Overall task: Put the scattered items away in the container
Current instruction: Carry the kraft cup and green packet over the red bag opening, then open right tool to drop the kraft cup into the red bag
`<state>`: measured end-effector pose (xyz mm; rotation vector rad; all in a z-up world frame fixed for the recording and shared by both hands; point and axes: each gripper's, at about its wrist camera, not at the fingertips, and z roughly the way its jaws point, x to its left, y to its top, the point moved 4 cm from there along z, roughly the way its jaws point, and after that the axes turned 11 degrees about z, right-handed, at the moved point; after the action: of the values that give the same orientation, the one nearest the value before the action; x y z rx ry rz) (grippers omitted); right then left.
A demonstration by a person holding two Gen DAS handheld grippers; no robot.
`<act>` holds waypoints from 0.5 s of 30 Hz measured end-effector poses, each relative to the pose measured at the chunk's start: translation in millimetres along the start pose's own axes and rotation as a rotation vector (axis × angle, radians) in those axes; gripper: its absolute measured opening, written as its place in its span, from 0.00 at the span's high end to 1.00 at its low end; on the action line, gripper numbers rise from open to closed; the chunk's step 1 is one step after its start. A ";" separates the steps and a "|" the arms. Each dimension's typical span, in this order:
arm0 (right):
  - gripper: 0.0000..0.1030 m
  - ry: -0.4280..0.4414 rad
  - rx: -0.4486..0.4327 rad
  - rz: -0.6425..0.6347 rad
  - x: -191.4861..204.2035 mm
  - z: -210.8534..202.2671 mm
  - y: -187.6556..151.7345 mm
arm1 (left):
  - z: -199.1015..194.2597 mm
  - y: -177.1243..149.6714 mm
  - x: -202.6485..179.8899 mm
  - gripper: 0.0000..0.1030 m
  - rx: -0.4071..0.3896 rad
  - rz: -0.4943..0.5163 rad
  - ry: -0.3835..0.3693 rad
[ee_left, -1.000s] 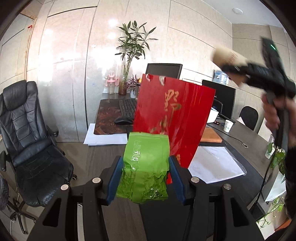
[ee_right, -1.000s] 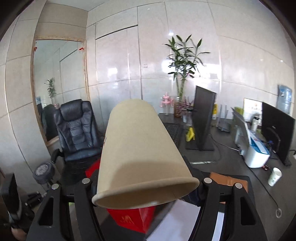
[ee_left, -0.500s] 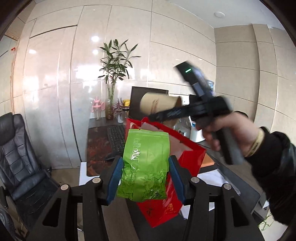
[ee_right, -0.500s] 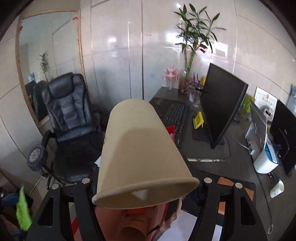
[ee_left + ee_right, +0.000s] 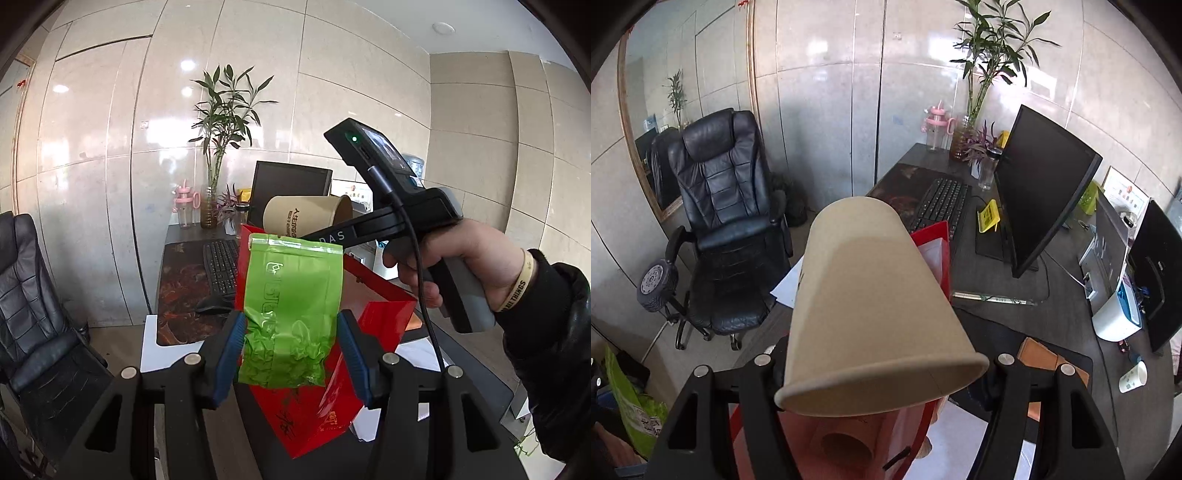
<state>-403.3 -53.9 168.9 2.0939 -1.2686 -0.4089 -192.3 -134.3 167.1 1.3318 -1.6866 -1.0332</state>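
Note:
A green foil pouch [image 5: 291,306] stands upright between the blue pads of my left gripper [image 5: 291,350], which is shut on it. Just behind and below it is the open red gift bag [image 5: 384,325]. My right gripper [image 5: 882,369] is shut on a tan paper cup [image 5: 871,314], held bottom-forward and tilted down over the red bag's mouth [image 5: 932,236]. Another tan cup [image 5: 846,446] lies inside the bag. In the left wrist view the held cup [image 5: 306,221] hangs above the bag's far rim, with a hand [image 5: 469,258] on the gripper's handle. The pouch [image 5: 631,406] shows at the right wrist view's lower left.
The bag stands on a dark desk [image 5: 990,273] with white papers [image 5: 155,350] under it. Behind are a keyboard [image 5: 942,206], a monitor [image 5: 1041,184], a bamboo plant [image 5: 218,147] and a pink bottle [image 5: 936,129]. A black office chair [image 5: 720,221] stands left; a small white cup [image 5: 1132,376] sits right.
My left gripper has risen with the pouch, so the red bag sits lower in its view. My right gripper has swung the cup over the bag's mouth and tipped downward.

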 end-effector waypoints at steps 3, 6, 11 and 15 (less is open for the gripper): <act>0.29 0.001 0.043 -0.017 1.5 2.1 -4.3 | -0.3 2.2 -1.4 0.47 -0.004 0.007 0.004; 0.28 0.002 0.062 -0.025 2.0 3.3 -6.6 | -3.7 4.8 -0.4 0.47 -0.014 0.009 0.007; 0.26 0.028 0.055 0.008 -1.1 2.1 -3.6 | -3.2 4.8 2.0 0.47 -0.008 0.008 0.015; 0.25 0.030 0.047 0.011 -1.2 1.0 -3.4 | -0.8 4.5 1.9 0.47 -0.002 0.012 0.019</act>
<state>-402.1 -52.1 165.8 2.1233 -1.2833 -0.3445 -193.6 -135.6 171.7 1.3247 -1.6772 -1.0128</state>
